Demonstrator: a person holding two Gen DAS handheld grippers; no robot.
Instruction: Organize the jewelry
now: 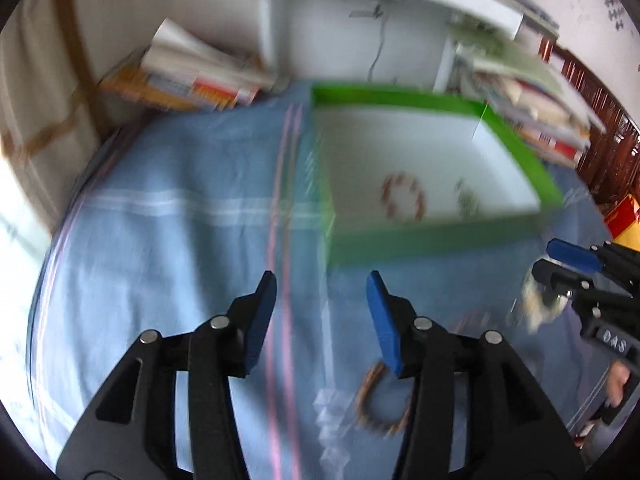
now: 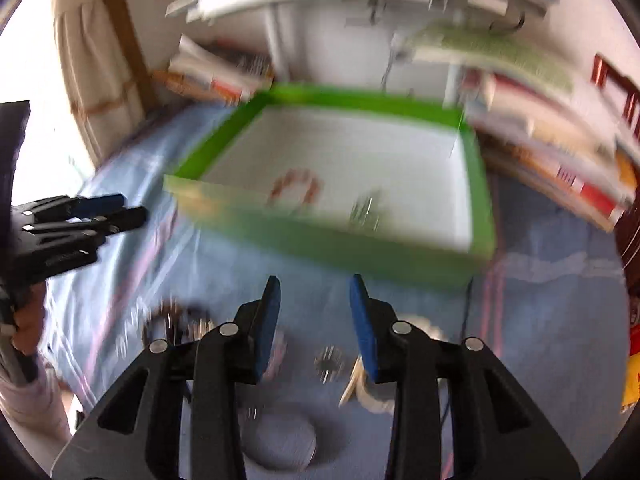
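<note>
While both claws gape empty, a brown bracelet (image 1: pixel 382 400) lies beneath the left claw (image 1: pixel 322 292).

We saw a blue striped cloth (image 1: pixel 168 216) covering the surface, bearing a green tray (image 1: pixel 420 240), loose bracelets (image 1: pixel 380 400) and book stacks (image 1: pixel 192 76).

Both wrist views face the green tray (image 1: pixel 424 240), from near, slightly above

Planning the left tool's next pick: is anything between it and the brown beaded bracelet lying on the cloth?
Nothing visible. The left tool is open and empty above the blue cloth; the brown bracelet lies below its right finger, which partly hides it.
</note>
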